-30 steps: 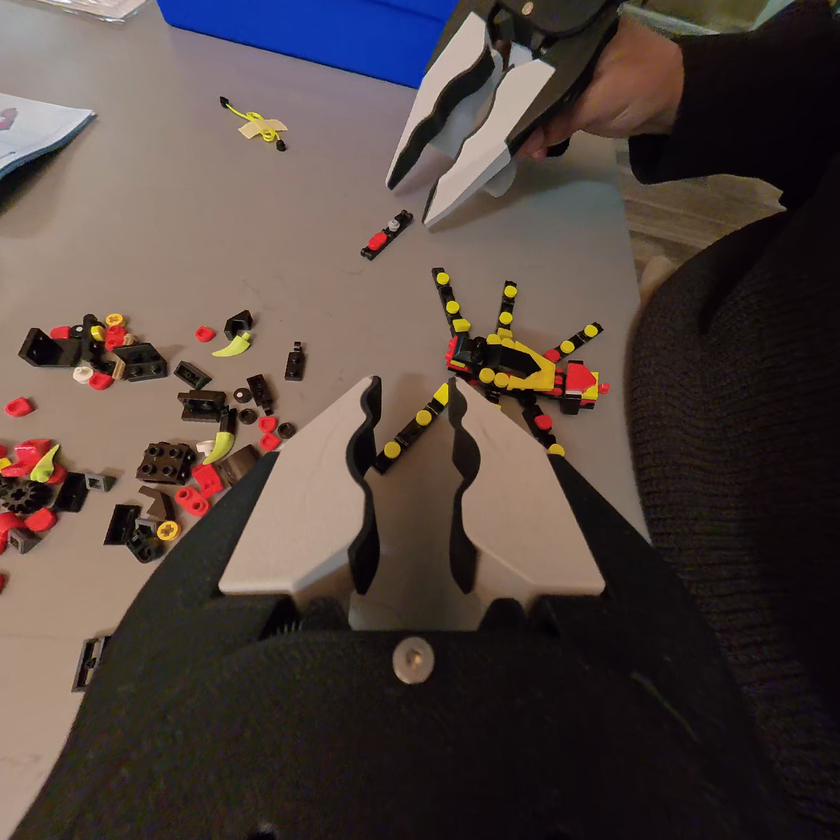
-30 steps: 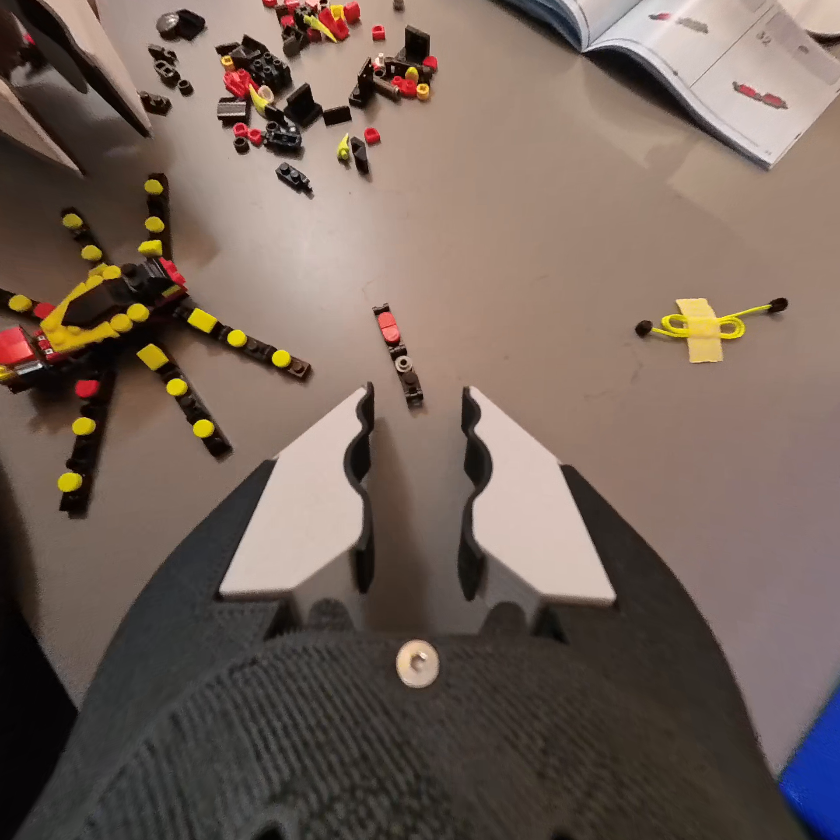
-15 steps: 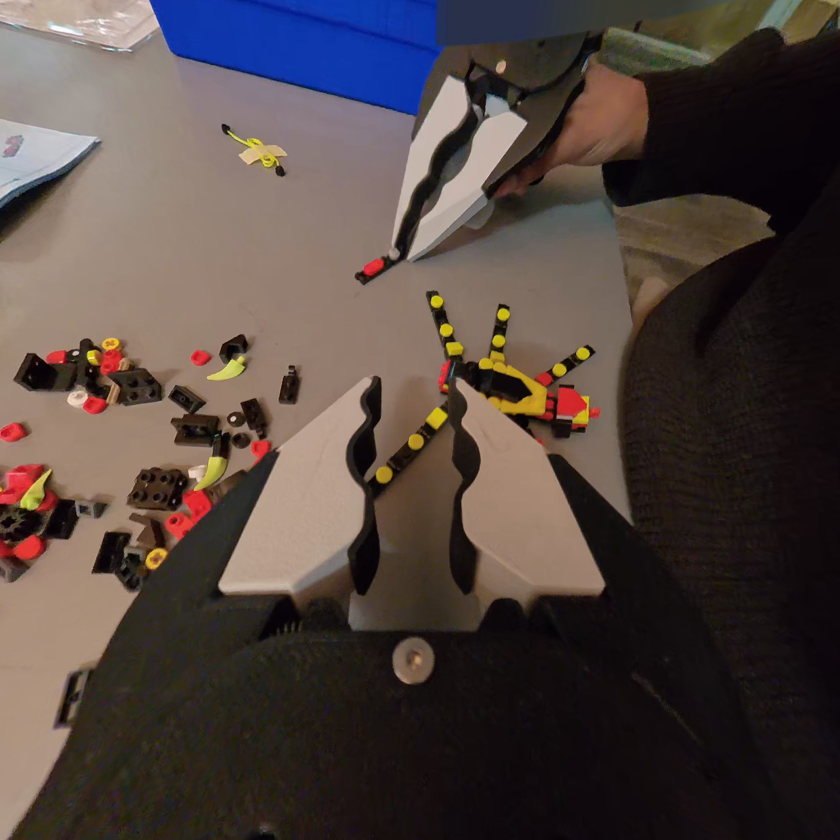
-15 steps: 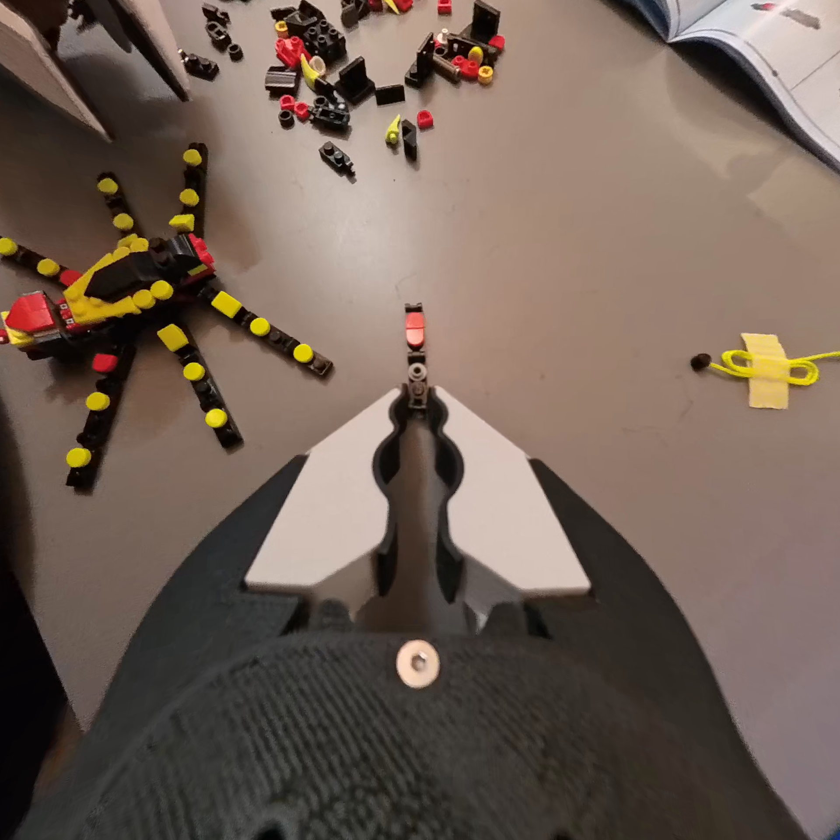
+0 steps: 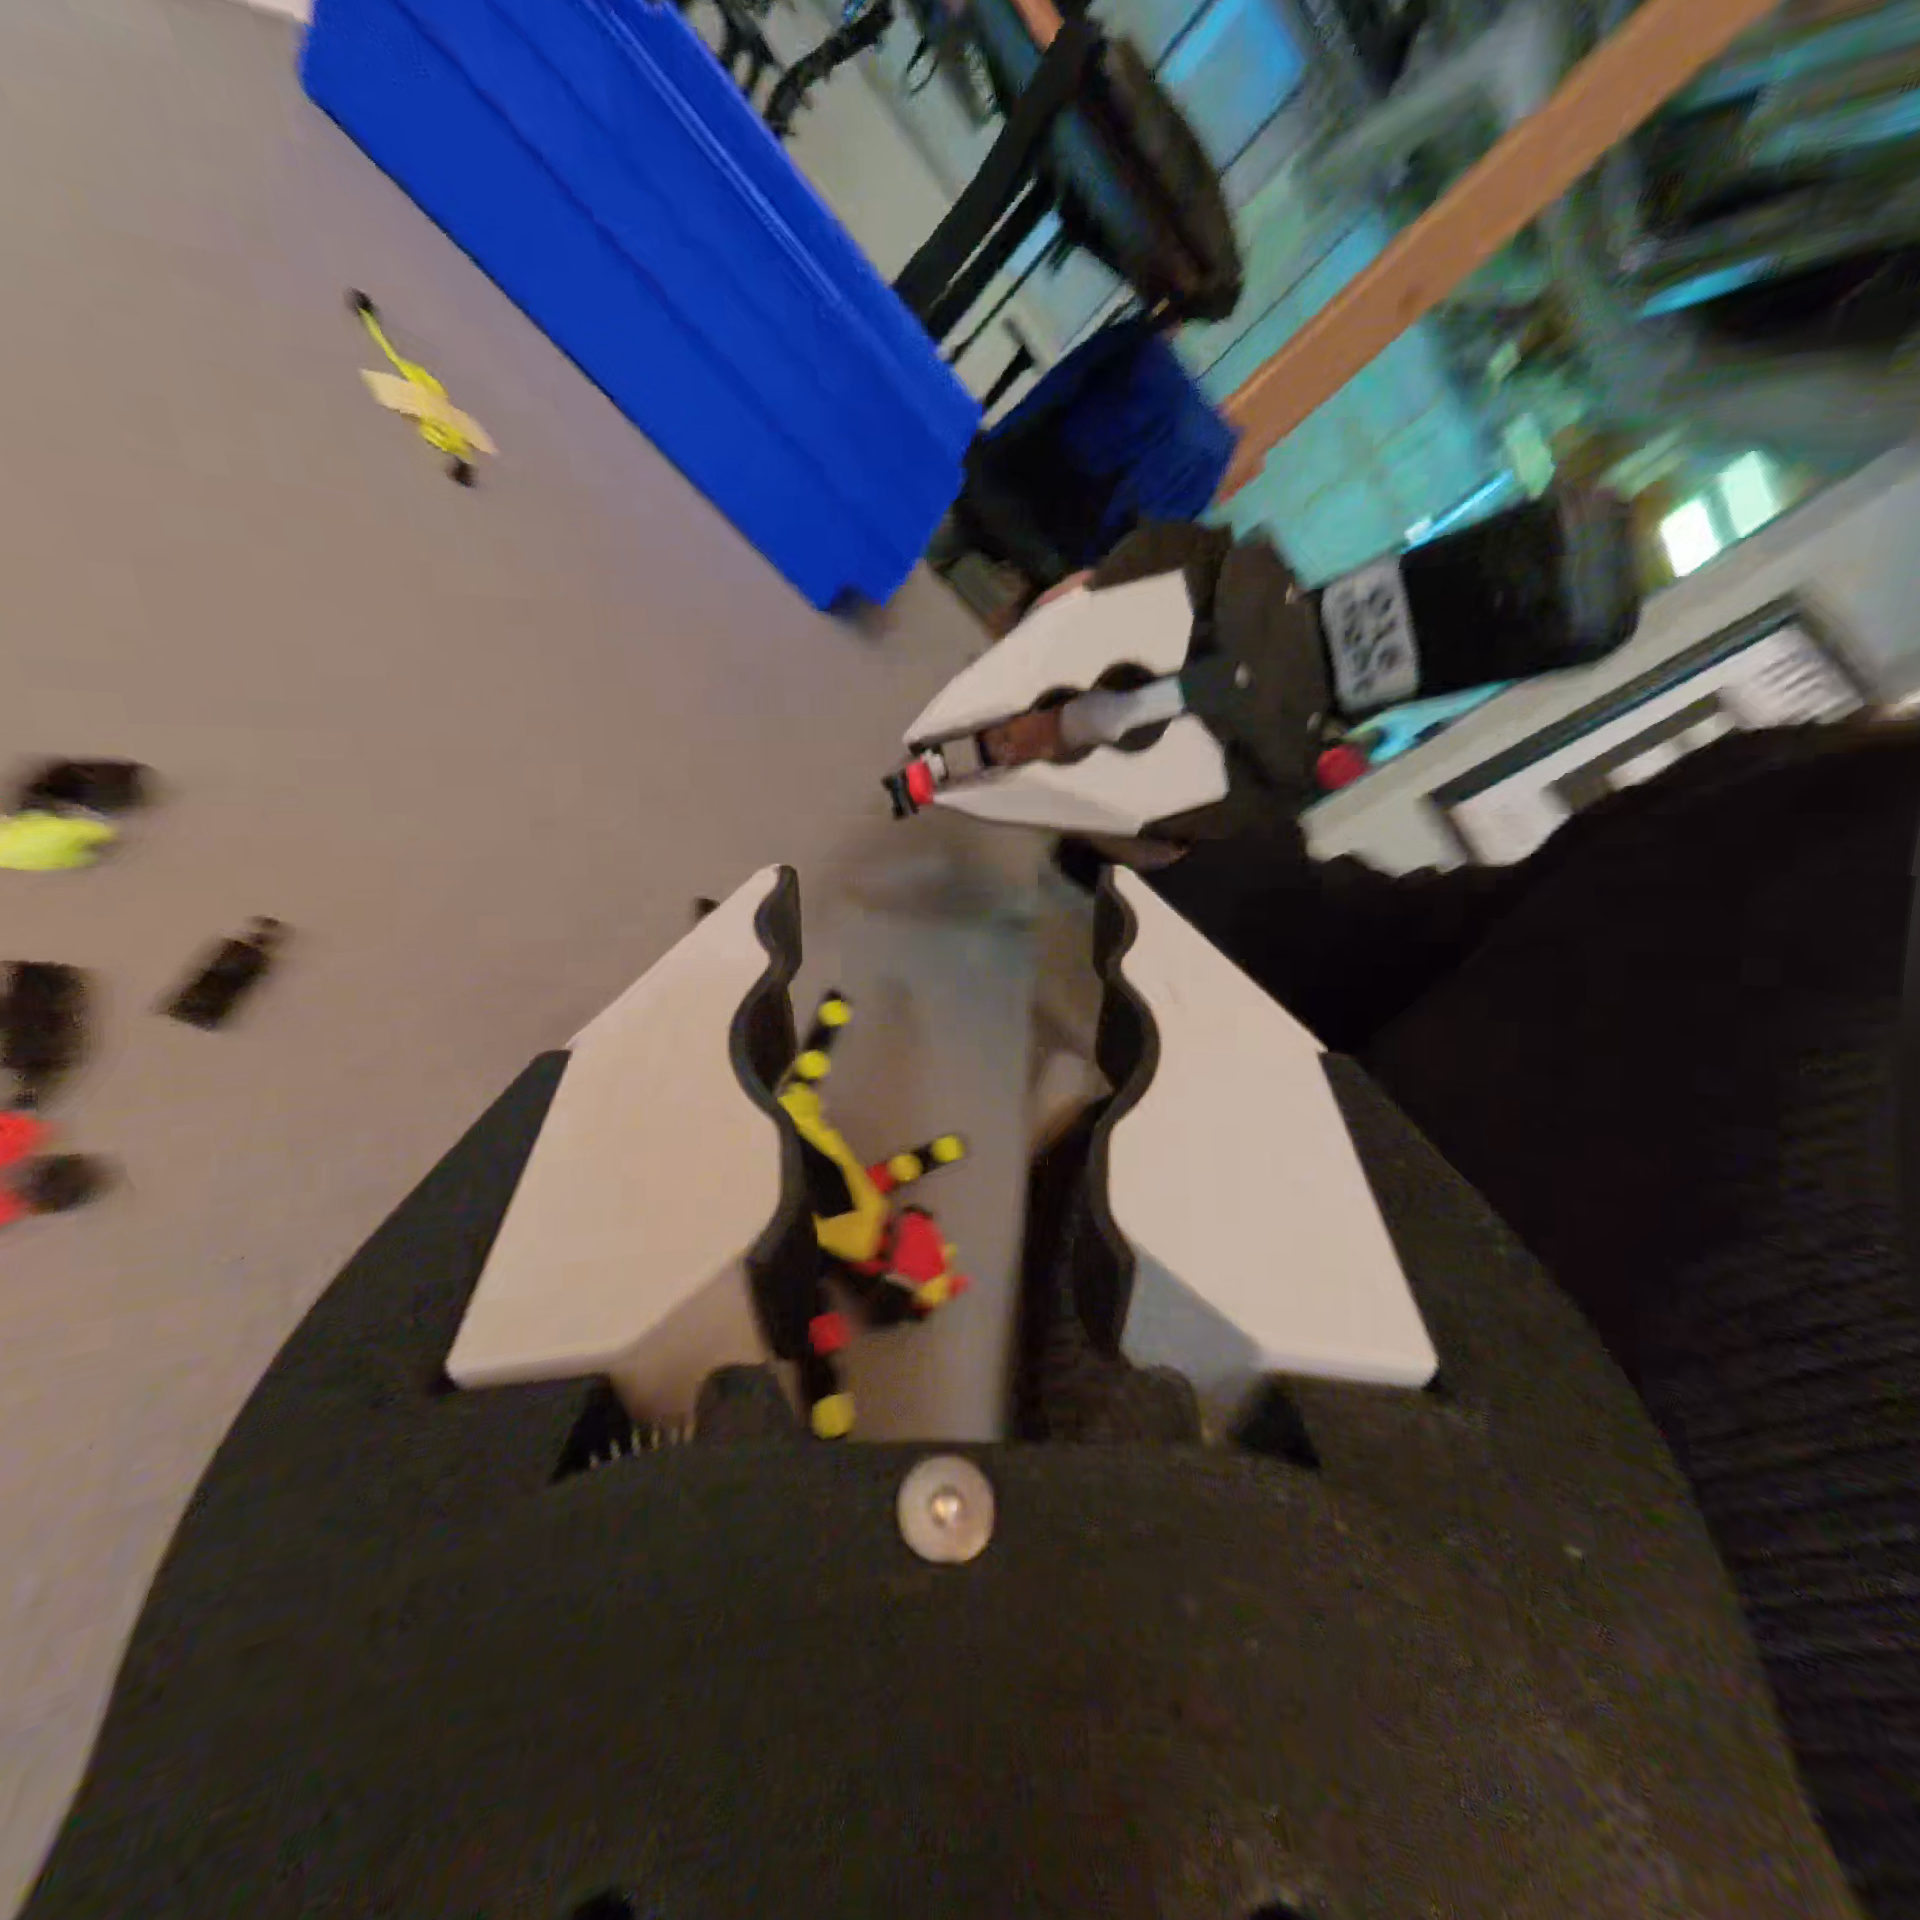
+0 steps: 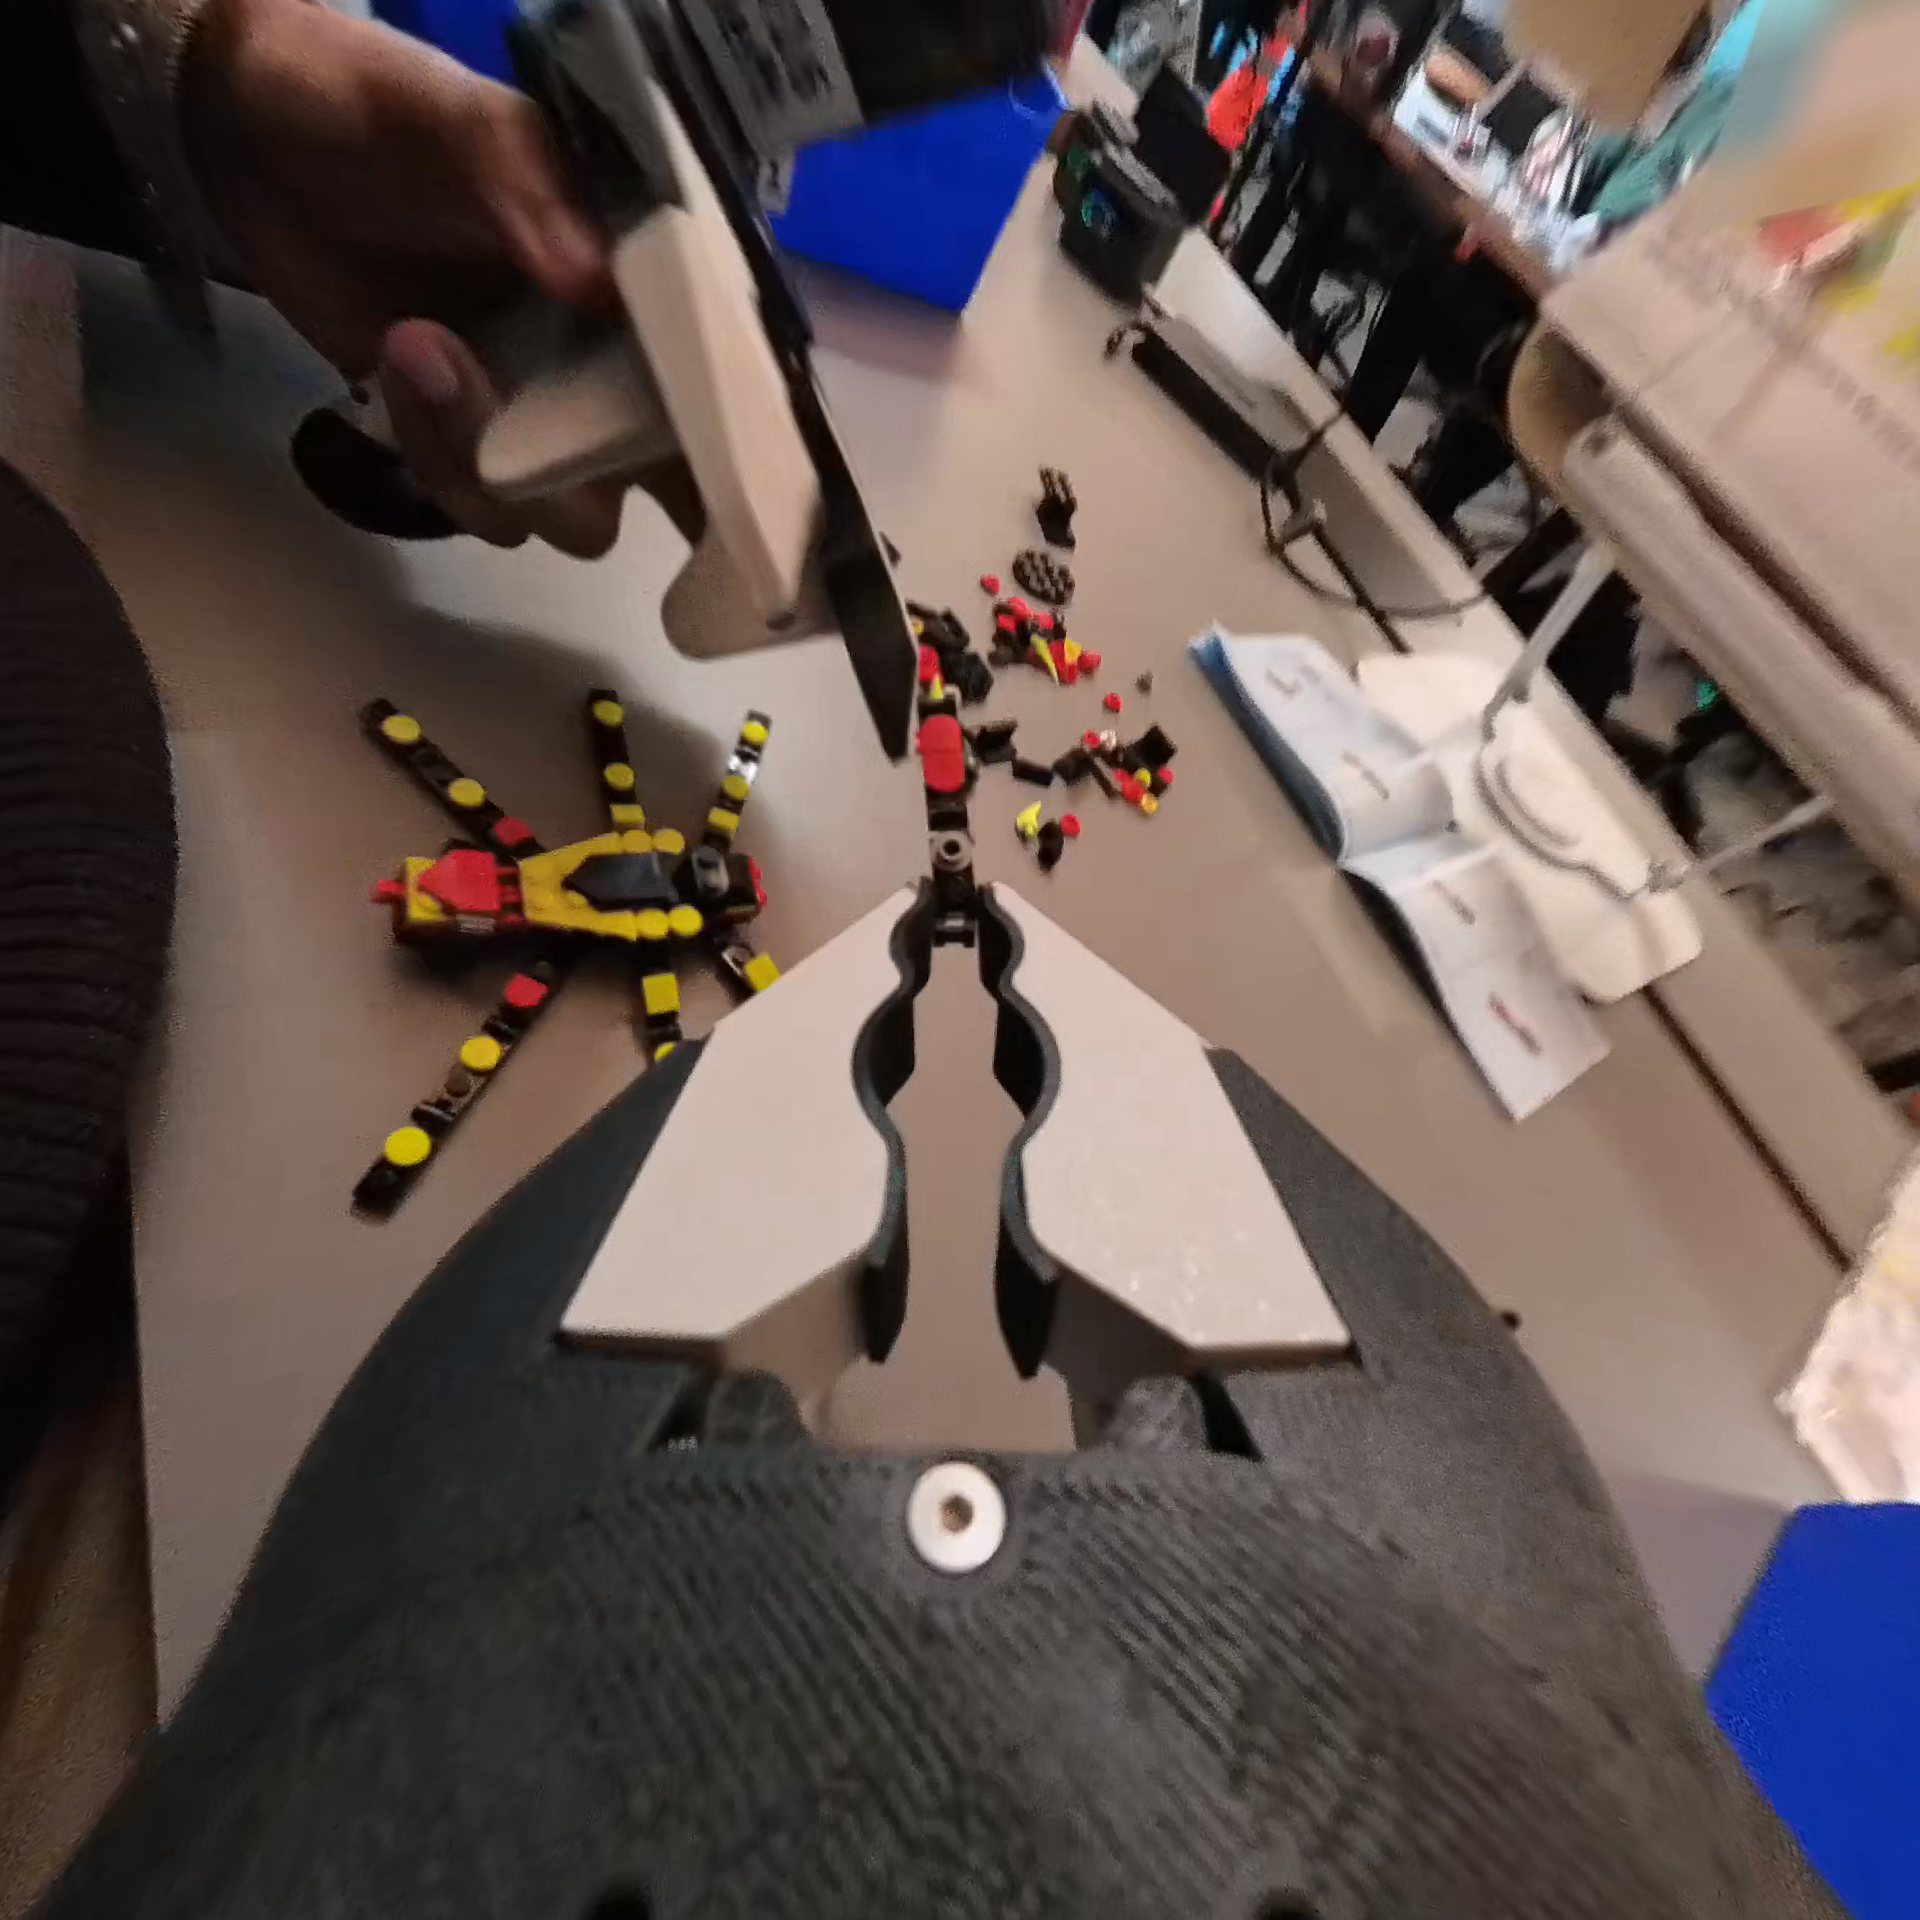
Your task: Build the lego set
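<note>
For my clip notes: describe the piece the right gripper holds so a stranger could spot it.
On the grey table, above the spider model, the right gripper is shut on a leg strip. Unlike the model's yellow-dotted legs, it is off the table, black with one red stud.

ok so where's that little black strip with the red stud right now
The strip is pinched in the right gripper, lifted off the table, right of the spider model.

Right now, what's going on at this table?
A person is building a lego set with two handheld grippers. The right gripper is shut on a thin black strip with a red piece, held clear of the grey table. The left gripper is open and empty, raised above the spider-like model, which lies on the table beside loose pieces.
</note>
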Demonstrator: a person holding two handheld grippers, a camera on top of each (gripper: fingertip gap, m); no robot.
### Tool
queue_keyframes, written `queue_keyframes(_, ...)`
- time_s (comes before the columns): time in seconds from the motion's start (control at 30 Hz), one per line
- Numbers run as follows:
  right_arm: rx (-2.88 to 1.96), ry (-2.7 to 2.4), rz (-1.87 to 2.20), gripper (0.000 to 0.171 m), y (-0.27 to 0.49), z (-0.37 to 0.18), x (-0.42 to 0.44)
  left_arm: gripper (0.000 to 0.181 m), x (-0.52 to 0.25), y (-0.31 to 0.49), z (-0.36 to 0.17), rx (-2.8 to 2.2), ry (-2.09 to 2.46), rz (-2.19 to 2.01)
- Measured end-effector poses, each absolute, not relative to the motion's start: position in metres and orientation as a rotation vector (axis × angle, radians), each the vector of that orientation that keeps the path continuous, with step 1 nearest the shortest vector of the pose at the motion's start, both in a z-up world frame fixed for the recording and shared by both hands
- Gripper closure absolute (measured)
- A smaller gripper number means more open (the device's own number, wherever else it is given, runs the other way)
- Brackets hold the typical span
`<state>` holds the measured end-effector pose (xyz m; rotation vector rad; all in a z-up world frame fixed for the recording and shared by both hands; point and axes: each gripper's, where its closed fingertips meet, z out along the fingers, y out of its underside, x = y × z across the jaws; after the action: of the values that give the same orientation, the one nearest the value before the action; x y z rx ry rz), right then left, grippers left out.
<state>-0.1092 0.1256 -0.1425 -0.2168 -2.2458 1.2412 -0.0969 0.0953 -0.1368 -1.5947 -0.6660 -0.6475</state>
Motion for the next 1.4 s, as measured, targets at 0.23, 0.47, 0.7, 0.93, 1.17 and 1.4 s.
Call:
queue_keyframes(0.23, -0.031, -2.222, 1.239, 0.165, 0.105, -0.137, -0.086, 0.15, -0.08, 0.104, -0.134, -1.526, -0.694, -0.829)
queue_keyframes(0.47, -0.037, -2.2, 1.262, 0.149, 0.102, -0.132, -0.084, 0.177, -0.078, 0.101, -0.131, -1.512, -0.653, -0.829)
queue_keyframes(0.7, -0.485, -2.188, 1.832, 0.109, 0.11, -0.105, -0.09, 0.177, -0.084, 0.09, -0.114, -1.495, -0.508, -0.667)
queue_keyframes(0.93, -0.53, -2.273, 2.077, 0.138, 0.096, -0.103, -0.072, 0.177, -0.064, 0.092, -0.104, -1.547, -0.289, -0.529)
queue_keyframes(1.17, -0.516, -2.323, 2.175, 0.164, 0.091, -0.102, -0.061, 0.177, -0.057, 0.094, -0.106, -1.571, -0.244, -0.515)
queue_keyframes(1.4, -0.507, -2.346, 2.133, 0.165, 0.09, -0.103, -0.061, 0.177, -0.057, 0.094, -0.106, -1.573, -0.242, -0.518)
